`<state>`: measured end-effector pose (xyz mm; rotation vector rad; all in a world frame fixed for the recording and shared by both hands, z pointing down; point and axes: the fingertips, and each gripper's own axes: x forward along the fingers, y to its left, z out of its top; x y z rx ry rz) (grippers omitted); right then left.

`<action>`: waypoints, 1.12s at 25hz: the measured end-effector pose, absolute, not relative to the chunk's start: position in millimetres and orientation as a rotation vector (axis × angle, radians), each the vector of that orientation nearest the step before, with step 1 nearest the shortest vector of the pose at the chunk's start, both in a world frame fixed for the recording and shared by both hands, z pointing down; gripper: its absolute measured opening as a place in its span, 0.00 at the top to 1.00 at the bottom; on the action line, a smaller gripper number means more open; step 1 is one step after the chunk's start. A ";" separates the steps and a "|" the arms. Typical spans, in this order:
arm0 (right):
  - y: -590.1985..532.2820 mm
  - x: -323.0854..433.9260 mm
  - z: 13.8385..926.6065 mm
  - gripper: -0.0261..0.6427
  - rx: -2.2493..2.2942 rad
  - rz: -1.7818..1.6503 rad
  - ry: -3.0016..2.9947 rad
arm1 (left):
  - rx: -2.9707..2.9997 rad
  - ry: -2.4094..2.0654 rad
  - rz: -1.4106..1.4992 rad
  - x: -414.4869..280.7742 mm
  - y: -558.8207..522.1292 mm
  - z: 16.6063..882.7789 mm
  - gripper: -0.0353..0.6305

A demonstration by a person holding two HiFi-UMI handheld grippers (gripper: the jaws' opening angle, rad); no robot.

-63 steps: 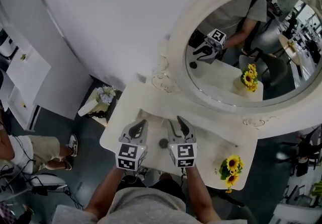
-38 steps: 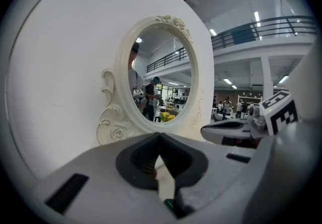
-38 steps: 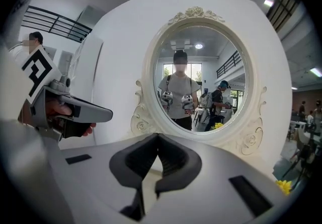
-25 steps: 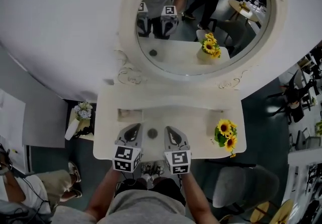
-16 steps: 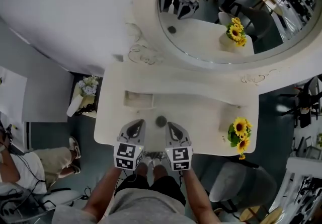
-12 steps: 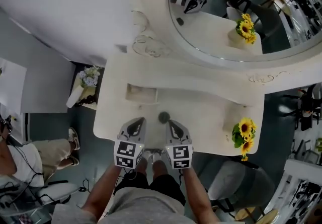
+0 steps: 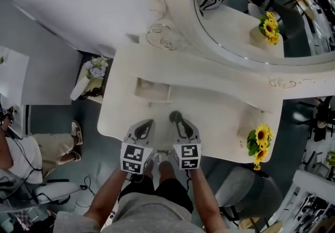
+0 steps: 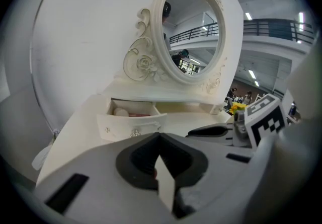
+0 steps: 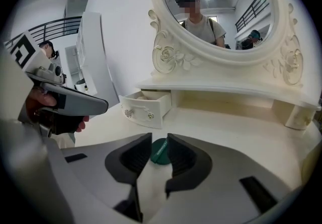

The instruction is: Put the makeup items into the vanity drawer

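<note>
Right gripper view: green jar [image 9: 160, 151] lettering unreadable.

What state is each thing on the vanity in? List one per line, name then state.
Vanity drawer: pulled open, items inside.
Green round case: flat on the tabletop, between the right jaw tips.
Left hand-held gripper: shut, empty.
Right hand-held gripper: open, jaws have just been opening.

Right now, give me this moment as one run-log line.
left gripper: shut, empty | right gripper: jaws just opening, green compact between tips, resting on vanity top | drawer: open
</note>
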<state>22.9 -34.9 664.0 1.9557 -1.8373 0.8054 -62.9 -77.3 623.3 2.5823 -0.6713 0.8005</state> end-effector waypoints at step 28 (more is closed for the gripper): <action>-44.5 20.7 673.3 0.93 1.860 0.754 -1.796 | 2.560 -0.785 0.748 -78.8 -90.2 612.2 0.95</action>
